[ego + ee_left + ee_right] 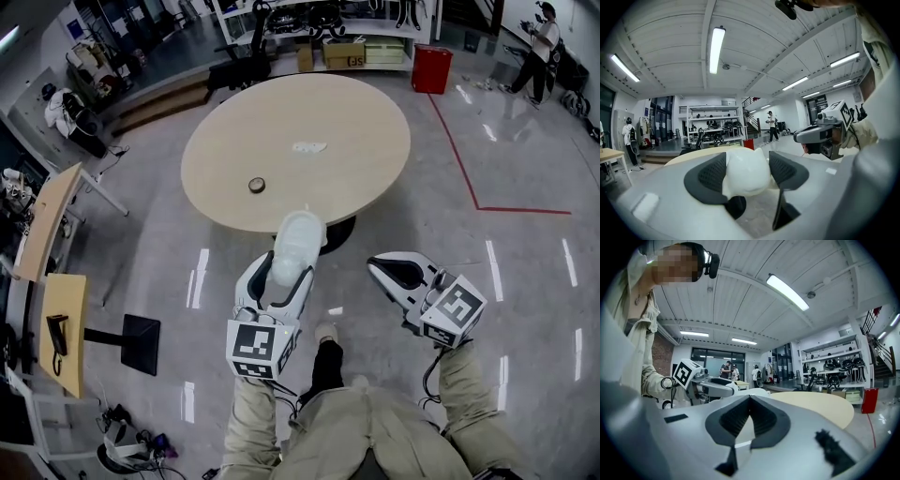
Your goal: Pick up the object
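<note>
Head view: the person stands just short of a round table (300,141). The left gripper (281,274) clasps a pale white object (296,242). Its long axis runs forward out of the jaws, toward the table. The right gripper (382,269) is held alongside, apart from it. A small tape roll (256,185) lies on the table.

Left gripper view: both pads (711,176) press the white object (745,171) from either side, clear of the table.

Right gripper view: the right gripper (750,418) has its jaws closed together with nothing between them.
</note>
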A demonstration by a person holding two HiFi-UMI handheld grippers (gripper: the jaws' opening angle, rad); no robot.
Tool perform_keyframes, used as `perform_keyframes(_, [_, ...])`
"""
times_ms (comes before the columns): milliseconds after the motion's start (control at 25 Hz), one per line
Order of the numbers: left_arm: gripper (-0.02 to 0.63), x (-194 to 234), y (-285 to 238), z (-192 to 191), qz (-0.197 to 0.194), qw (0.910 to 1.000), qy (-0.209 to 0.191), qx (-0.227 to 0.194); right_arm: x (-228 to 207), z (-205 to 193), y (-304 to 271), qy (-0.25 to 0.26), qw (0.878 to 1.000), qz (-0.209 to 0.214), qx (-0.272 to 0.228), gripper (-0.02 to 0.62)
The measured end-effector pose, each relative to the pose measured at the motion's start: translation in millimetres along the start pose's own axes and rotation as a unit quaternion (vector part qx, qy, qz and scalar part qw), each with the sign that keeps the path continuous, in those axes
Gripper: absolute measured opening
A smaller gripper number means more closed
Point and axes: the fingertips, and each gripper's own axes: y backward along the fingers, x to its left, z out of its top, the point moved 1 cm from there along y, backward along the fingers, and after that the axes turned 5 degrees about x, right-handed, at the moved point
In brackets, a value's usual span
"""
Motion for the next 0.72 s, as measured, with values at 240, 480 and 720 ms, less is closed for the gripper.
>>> perform_keyframes(240, [0.293, -11, 34, 6, 0.009, 0.9999, 0.003, -0.013, 22, 3, 18, 0.001, 1.000, -0.003, -0.005, 0.002])
perform_keyframes(480, [0.293, 1, 56, 21, 0.008, 0.9993, -0.014, -0.034, 33, 23, 14, 0.015, 1.000, -0.016, -0.022, 0.003])
perform_keyframes(720, [0.293, 5, 64, 23, -0.016, 0.9991, -0.022, -0.033, 39, 27, 14, 0.007, 0.999, -0.035, -0.024, 0.003])
